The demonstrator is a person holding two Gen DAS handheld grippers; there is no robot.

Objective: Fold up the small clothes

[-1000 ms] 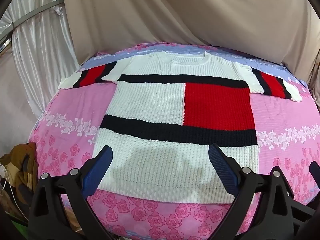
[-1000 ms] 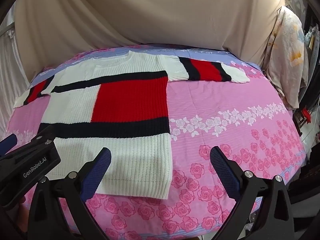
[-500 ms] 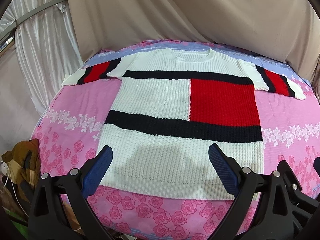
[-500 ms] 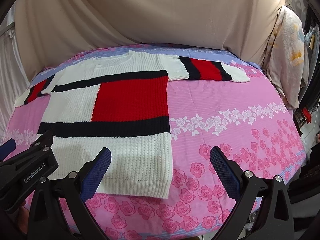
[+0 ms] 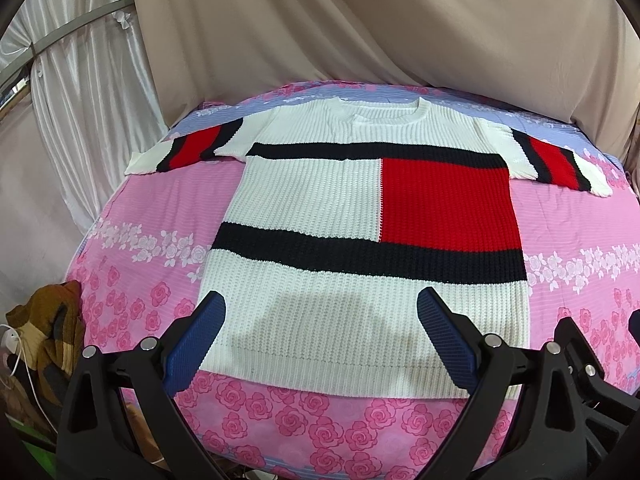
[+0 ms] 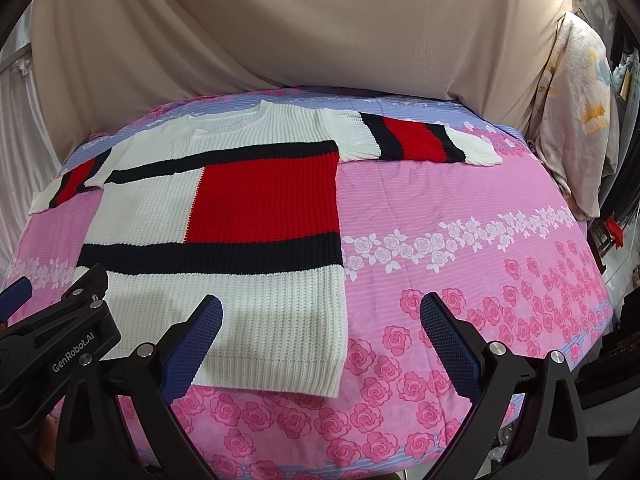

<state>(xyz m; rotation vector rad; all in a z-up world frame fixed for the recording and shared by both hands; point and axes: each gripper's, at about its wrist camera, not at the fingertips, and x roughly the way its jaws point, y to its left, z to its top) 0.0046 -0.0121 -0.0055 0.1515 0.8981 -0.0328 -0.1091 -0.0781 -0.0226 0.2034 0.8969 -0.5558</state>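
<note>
A white knit sweater (image 5: 320, 200) with black bands and a red block lies flat, face up, sleeves spread, on a pink rose-print bed cover (image 5: 160, 216). It also shows in the right wrist view (image 6: 224, 216). My left gripper (image 5: 322, 340) is open and empty, above the sweater's hem near the front edge. My right gripper (image 6: 320, 340) is open and empty, above the hem's right corner. The left gripper's black body (image 6: 52, 352) shows at the lower left of the right wrist view.
Beige drapes (image 5: 360, 40) hang behind the bed. White curtains (image 5: 80, 80) hang at the left. A brown garment (image 5: 48, 332) lies off the bed's left edge beside a white cable. A pale floral cloth (image 6: 580, 120) hangs at the right.
Both grippers have drawn back and up a little, so the sweater sits slightly lower and more centred in view. The sweater has not moved. Both jaws stay open.
</note>
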